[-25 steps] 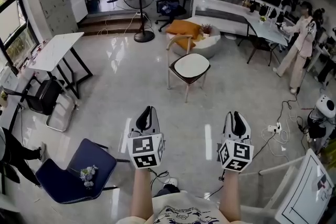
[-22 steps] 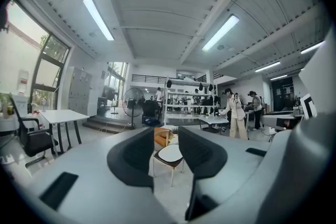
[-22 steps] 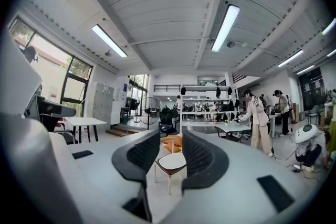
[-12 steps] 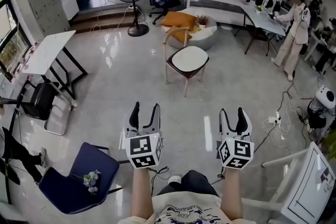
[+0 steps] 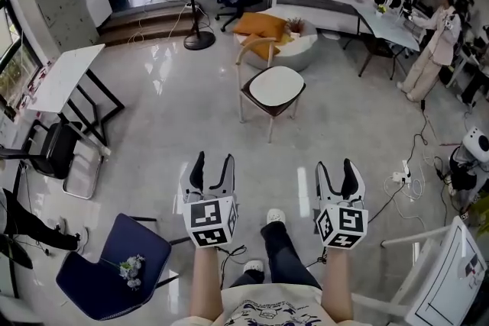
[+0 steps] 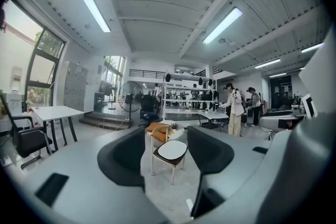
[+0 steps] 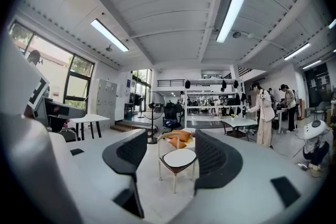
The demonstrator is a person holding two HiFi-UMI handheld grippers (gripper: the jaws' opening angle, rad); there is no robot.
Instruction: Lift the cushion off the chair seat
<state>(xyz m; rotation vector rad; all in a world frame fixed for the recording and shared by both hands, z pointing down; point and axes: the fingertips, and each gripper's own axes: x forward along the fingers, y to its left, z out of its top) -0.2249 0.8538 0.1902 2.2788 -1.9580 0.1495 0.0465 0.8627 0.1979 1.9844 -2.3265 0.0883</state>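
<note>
Left gripper, right gripper: mine, jaws just opened wide, nothing between them. Cushion: white, lay on the chair seat, well ahead. Step: approach. Next, I judged: close in, flank its edges.

Bright, even white light falls from long ceiling tubes and the tall window at the left, laying pale glare streaks on the glossy floor, while both gripper views bow toward black rounded edges and their nearest foreground is soft.
</note>
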